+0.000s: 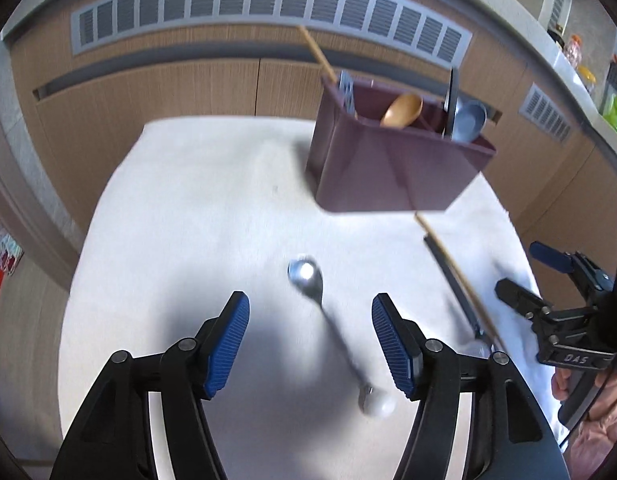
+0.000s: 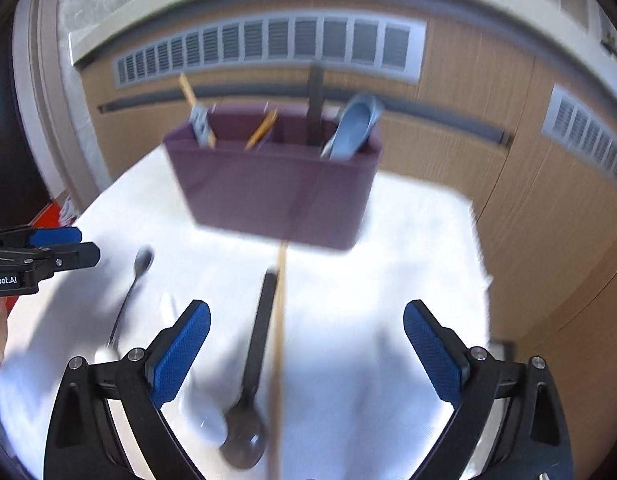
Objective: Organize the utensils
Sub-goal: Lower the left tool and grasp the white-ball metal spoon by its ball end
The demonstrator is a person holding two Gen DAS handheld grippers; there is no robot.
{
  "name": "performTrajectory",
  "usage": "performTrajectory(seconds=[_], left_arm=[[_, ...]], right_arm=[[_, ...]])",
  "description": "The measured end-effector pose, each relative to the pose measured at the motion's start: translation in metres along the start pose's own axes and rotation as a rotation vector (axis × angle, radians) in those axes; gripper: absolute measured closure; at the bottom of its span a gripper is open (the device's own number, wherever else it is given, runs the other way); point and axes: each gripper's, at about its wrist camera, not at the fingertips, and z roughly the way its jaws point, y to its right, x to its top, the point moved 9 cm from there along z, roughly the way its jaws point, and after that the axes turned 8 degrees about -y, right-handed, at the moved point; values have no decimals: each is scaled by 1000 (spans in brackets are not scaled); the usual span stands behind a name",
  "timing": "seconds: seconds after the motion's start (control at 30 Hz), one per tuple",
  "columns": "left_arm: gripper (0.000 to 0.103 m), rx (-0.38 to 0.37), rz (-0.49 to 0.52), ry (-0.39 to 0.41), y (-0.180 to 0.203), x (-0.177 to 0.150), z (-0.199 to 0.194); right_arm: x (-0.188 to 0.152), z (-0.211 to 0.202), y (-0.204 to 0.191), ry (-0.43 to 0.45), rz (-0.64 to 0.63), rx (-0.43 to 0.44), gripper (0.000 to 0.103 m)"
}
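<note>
The metal spoon (image 1: 324, 320) lies on the white cloth (image 1: 180, 220) directly ahead of the left gripper (image 1: 310, 344), inside the gap between its spread blue pads (image 1: 228, 344), touching neither. Its long axis runs near to far, leaning a little: the shiny bowl points to the far side, toward the maroon utensil caddy (image 1: 388, 168), and the handle comes back near and right, ending in a pale rounded knob. It looks slim and glossy, likely slippery, so a pinch across the thin stem seems the safest bet.

To its right, the black ladle-like spoon (image 2: 256, 352) and a wooden chopstick (image 2: 279, 340) lie side by side, also near to far, between the widely parted pads of the right gripper (image 2: 306, 352), which holds nothing. The black spoon's bowl sits at the near end.

So each hand has its own utensil: left nearer the metal spoon, right nearer the black one. The caddy stands at the far side, already holding a wooden spoon (image 1: 402, 110) and a blue spoon (image 2: 354, 128).
</note>
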Motion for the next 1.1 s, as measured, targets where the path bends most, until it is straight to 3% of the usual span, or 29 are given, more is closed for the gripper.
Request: performTrajectory(seconds=[0.03, 0.1, 0.13, 0.2, 0.4, 0.6, 0.9, 1.0, 1.1], left_arm=[[38, -3, -5, -6, 0, -3, 1], [38, -8, -17, -14, -2, -8, 3], [38, -11, -25, -15, -3, -9, 4], [38, -16, -38, -21, -5, -11, 5], [38, -27, -47, -44, -7, -12, 9], [37, -46, -34, -77, 1, -11, 20], [38, -40, -65, -132, 6, 11, 48], [38, -60, 1, -149, 19, 3, 46], [38, -73, 154, -92, 39, -14, 23]], right_arm=[[-4, 6, -1, -18, -8, -12, 9], [-10, 16, -2, -49, -25, -71, 28], [-13, 22, -1, -66, -37, -96, 52], [-16, 34, 1, -113, -47, -115, 72], [-12, 38, -2, -113, -14, -22, 72], [-18, 42, -26, -168, -36, 77, 74], [-33, 16, -20, -121, -32, 71, 70], [-37, 1, -19, -101, -43, 95, 65], [-52, -12, -24, -101, -72, 161, 60]])
